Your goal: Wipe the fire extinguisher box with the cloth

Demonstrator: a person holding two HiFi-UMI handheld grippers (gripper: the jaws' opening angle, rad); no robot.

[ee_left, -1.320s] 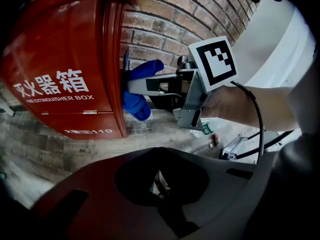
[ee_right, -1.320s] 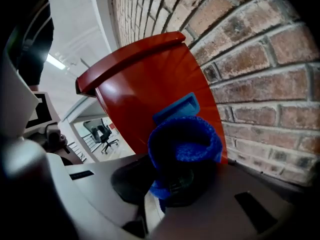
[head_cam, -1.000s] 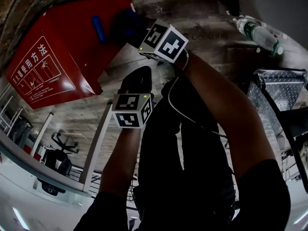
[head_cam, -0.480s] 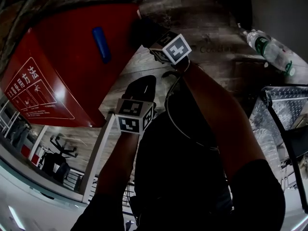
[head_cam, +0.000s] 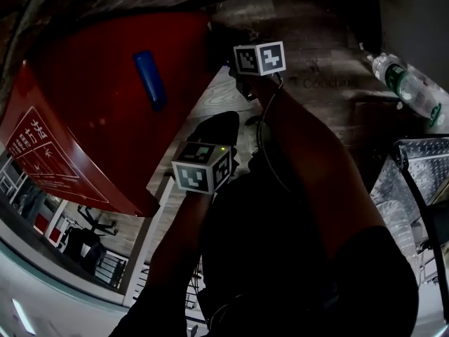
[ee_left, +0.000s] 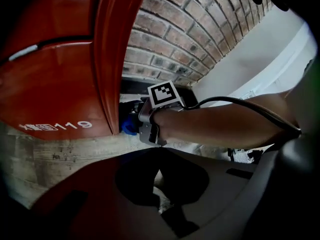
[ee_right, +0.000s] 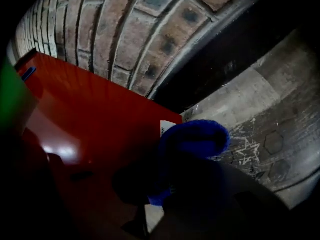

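Observation:
The red fire extinguisher box (head_cam: 91, 111) fills the left of the head view, with a blue handle (head_cam: 149, 79) on its top face. My right gripper (head_cam: 235, 76) is at the box's right side, close to the brick wall, and is shut on the blue cloth (ee_right: 192, 144). The cloth rests against the box's red corner (ee_right: 100, 114). In the left gripper view the cloth (ee_left: 130, 124) shows beside the box edge (ee_left: 112, 74). My left gripper (head_cam: 210, 135) hangs back over the floor, its dark jaws together with nothing between them.
A brick wall (ee_right: 125, 29) runs behind the box, with a dark gap at its foot. A plastic bottle (head_cam: 407, 86) lies on the floor at right. A metal step (head_cam: 414, 181) stands near the person's right side. A cable runs along the right forearm (ee_left: 225, 124).
My right gripper has carried the cloth from the box's top face to its right side near the wall. The head view has swung closer to the box. The left gripper barely moved.

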